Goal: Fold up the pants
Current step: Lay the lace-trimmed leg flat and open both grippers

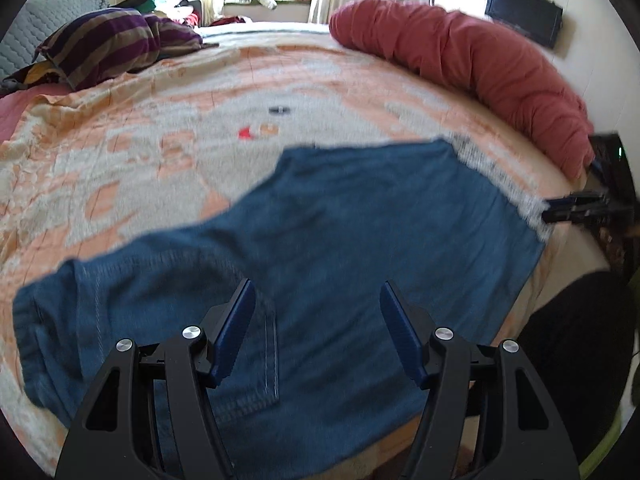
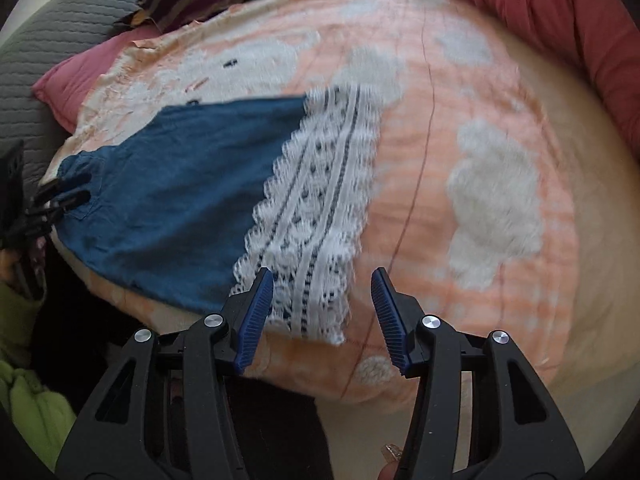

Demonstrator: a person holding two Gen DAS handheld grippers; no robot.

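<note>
Blue denim pants (image 1: 320, 248) lie flat on the bed, waist end to the left, legs ending in a white lace hem (image 2: 316, 208) to the right. My left gripper (image 1: 316, 296) is open and empty, hovering over the pants' seat near a back pocket. My right gripper (image 2: 322, 284) is open and empty, just above the near corner of the lace hem at the bed's front edge. It also shows far right in the left wrist view (image 1: 576, 210). The left gripper appears at the left edge of the right wrist view (image 2: 60, 196).
The bed has an orange and white patterned cover (image 1: 160, 128). A rolled red duvet (image 1: 472, 68) lies along the right side. A striped purple pillow (image 1: 120, 40) and a grey quilt (image 2: 60, 32) sit at the left. Small dark and red items (image 1: 260, 124) lie mid-bed.
</note>
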